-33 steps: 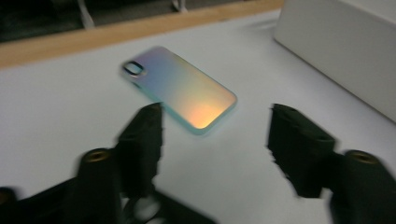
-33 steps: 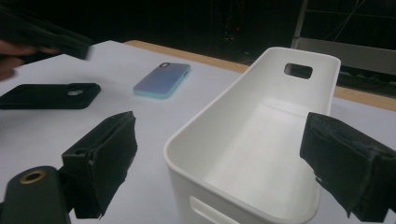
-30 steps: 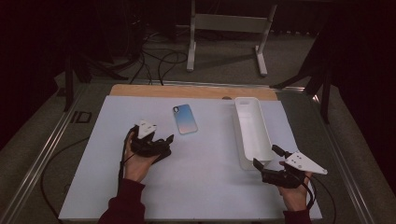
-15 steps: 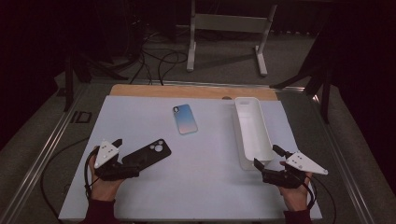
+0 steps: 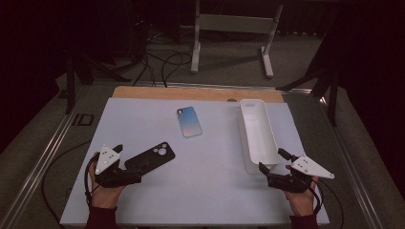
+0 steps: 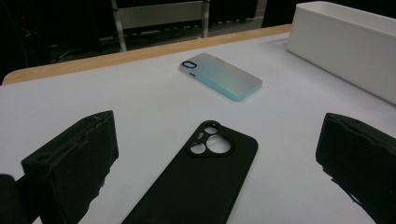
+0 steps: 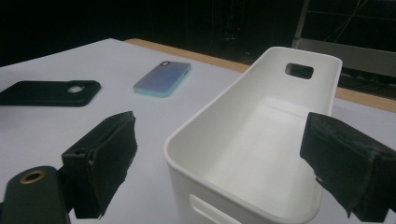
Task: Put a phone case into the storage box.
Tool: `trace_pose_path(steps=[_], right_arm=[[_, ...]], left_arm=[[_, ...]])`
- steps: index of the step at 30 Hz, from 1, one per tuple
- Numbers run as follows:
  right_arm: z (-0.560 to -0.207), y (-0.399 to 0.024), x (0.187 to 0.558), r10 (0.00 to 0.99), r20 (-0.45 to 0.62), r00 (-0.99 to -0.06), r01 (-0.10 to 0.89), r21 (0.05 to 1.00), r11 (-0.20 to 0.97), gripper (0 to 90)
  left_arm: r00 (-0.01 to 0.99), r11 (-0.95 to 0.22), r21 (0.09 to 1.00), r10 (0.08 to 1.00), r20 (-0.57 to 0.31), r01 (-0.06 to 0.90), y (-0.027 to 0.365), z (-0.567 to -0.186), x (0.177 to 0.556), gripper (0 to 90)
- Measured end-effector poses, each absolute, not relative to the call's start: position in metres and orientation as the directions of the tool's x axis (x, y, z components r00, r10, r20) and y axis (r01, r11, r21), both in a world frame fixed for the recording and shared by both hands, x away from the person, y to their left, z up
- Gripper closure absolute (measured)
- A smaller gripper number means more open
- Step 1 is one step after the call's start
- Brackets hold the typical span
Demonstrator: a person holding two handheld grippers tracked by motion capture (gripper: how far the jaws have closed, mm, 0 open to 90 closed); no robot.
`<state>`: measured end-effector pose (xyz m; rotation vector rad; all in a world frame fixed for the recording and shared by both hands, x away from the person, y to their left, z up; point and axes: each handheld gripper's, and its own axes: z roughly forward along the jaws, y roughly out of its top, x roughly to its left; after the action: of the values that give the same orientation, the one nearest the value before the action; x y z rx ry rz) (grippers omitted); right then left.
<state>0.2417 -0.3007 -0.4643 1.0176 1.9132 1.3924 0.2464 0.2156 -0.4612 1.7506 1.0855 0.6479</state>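
A black phone case point(image 5: 152, 157) lies flat, camera cutout up, on the white table sheet at the left. My left gripper point(image 5: 129, 163) sits at its near end, open wide; its jaws have just been opening. In the left gripper view the black case point(image 6: 205, 182) rests between the jaws of the left gripper point(image 6: 219, 140), untouched by either pad. A blue-pink phone case point(image 5: 189, 121) lies farther back at the centre. My right gripper point(image 5: 272, 161) stands open at the near end of an empty white bin point(image 5: 260, 143), whose rim point(image 7: 233, 100) runs between its jaws.
The white sheet point(image 5: 215, 195) covers the table, with a wooden strip point(image 5: 191, 93) along the far edge. Beyond it stand a metal frame point(image 5: 234, 24) and floor cables point(image 5: 162, 59). Metal rails run along both table sides.
My left gripper drew back toward the near left and left the black case lying on the sheet. The right gripper stayed put.
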Motion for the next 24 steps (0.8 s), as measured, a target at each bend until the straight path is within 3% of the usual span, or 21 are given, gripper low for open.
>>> trace_pose_path(steps=[5,24], right_arm=[[-0.463,-0.302,0.242,0.835,-0.002,-0.550,0.249,0.954,0.167,10.3],[-0.462,-0.303,0.242,0.840,-0.004,-0.543,0.248,0.955,0.165,10.2]], left_arm=[[0.456,-0.157,0.906,0.889,-0.044,0.393,0.208,-0.460,0.255,0.0],[0.432,-0.206,0.855,0.902,-0.024,0.477,0.140,-0.448,0.347,0.0]])
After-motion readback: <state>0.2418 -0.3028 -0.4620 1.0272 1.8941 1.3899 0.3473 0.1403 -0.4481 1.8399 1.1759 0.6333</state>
